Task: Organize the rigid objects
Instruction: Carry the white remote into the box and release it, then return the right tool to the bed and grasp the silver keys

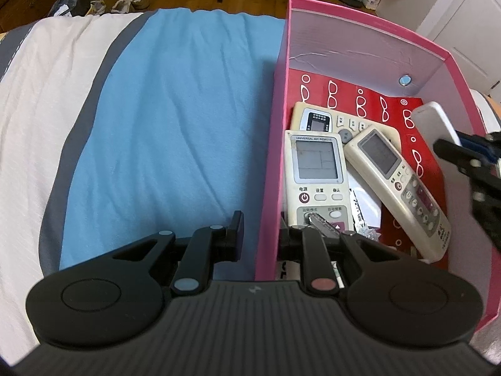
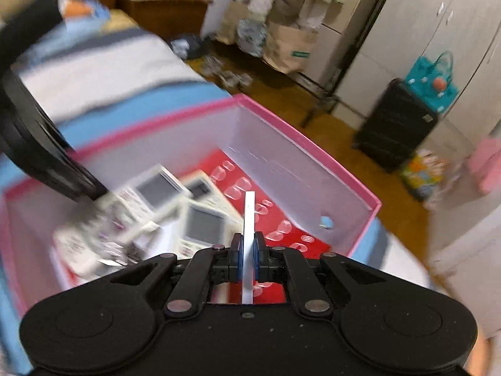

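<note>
A pink box (image 1: 360, 28) with a red patterned floor sits on the bed and holds three cream remote controls (image 1: 316, 172). My left gripper (image 1: 261, 235) straddles the box's near left wall, one finger outside and one inside, clamping the wall. My right gripper (image 2: 248, 244) is shut on a thin white flat object (image 2: 249, 219), held edge-on above the box's red floor. That white object (image 1: 432, 122) and the right gripper (image 1: 463, 153) also show at the right of the left wrist view. The remotes (image 2: 175, 216) look blurred in the right wrist view.
The box rests on a blue blanket (image 1: 175, 119) over white and grey bedding (image 1: 40, 100). A silver wrapper (image 1: 360, 216) lies among the remotes. Beyond the bed are a wooden floor, a black suitcase (image 2: 394, 125), bags and cupboards.
</note>
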The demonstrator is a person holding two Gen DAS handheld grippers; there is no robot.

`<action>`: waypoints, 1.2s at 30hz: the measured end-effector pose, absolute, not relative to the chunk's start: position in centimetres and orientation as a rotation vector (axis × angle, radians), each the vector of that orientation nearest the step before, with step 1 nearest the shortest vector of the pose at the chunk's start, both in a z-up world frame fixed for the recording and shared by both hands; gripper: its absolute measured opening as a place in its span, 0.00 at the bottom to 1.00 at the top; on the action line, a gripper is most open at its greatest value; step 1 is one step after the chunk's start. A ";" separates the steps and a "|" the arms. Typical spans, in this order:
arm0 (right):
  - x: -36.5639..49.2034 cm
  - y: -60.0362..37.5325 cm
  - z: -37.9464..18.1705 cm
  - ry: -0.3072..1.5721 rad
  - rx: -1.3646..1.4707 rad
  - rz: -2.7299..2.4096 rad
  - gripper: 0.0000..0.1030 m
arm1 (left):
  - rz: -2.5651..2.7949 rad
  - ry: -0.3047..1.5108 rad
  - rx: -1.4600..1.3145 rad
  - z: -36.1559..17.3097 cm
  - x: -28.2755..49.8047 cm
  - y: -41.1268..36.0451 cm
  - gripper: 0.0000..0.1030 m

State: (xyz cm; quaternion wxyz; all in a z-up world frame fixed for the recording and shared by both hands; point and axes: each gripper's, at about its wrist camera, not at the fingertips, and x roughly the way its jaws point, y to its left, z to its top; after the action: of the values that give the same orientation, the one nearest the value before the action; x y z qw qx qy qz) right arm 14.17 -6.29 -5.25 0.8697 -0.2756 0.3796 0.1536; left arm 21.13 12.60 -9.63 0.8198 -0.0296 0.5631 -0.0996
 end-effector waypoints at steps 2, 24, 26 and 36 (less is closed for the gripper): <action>14.5 -5.1 -6.3 0.768 -0.687 0.231 0.07 | -0.214 1.200 -0.065 -9.6 21.1 12.6 0.18; 16.2 -23.1 0.9 0.899 -0.037 0.257 0.45 | -0.209 1.201 -0.032 -9.4 21.0 11.9 0.18; 17.3 -25.2 0.5 0.946 0.000 0.215 0.46 | -0.208 1.201 -0.034 -9.4 21.0 11.9 0.18; 20.3 -33.6 -9.1 1.140 0.451 -0.077 0.63 | -0.209 1.202 -0.047 -9.3 21.1 12.1 0.18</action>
State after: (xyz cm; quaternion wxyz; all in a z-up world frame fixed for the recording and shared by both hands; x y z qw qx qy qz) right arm 20.28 -33.57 -9.13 0.8171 0.2118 0.5349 -0.0360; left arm 21.12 12.05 -9.29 0.8193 -0.0220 0.5645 -0.0983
